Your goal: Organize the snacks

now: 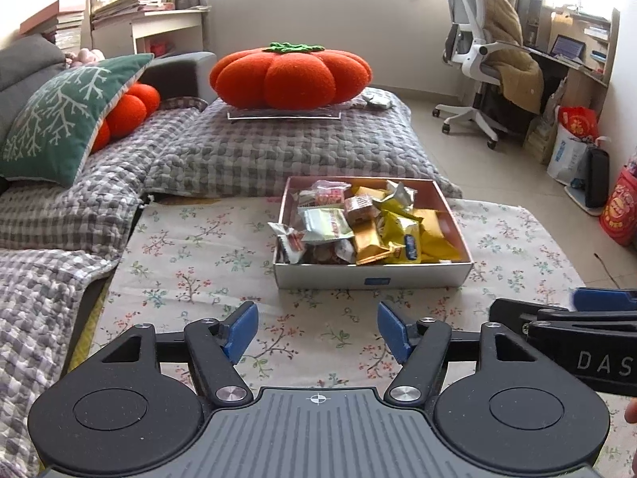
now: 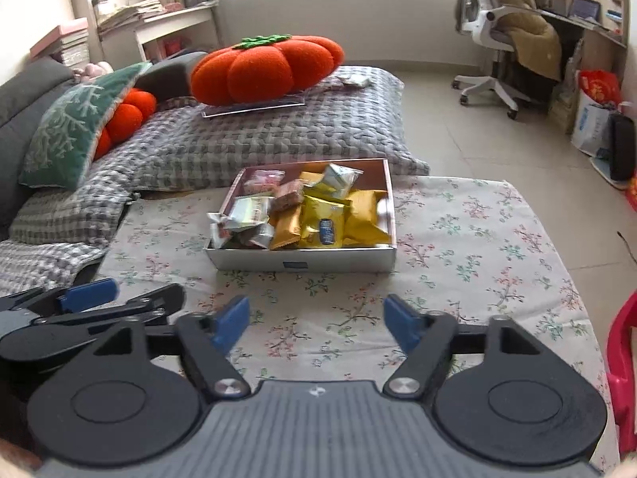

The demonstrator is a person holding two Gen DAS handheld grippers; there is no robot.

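A shallow white cardboard box (image 1: 374,277) (image 2: 302,259) stands on a floral cloth and holds several wrapped snacks: yellow packets (image 1: 402,235) (image 2: 338,219), a pale green packet (image 1: 326,225) (image 2: 251,209) and a white-red wrapper (image 1: 288,239) hanging over its left rim. My left gripper (image 1: 317,328) is open and empty, above the cloth just in front of the box. My right gripper (image 2: 316,322) is open and empty, also in front of the box. Each gripper shows at the edge of the other's view.
The floral cloth (image 1: 191,263) covers a low table. Behind it lies a grey checked quilt (image 1: 278,147) with an orange pumpkin cushion (image 1: 290,73) on a clear tray. A green cushion (image 1: 63,119) is left. An office chair (image 1: 477,63) and bags (image 1: 573,147) stand right.
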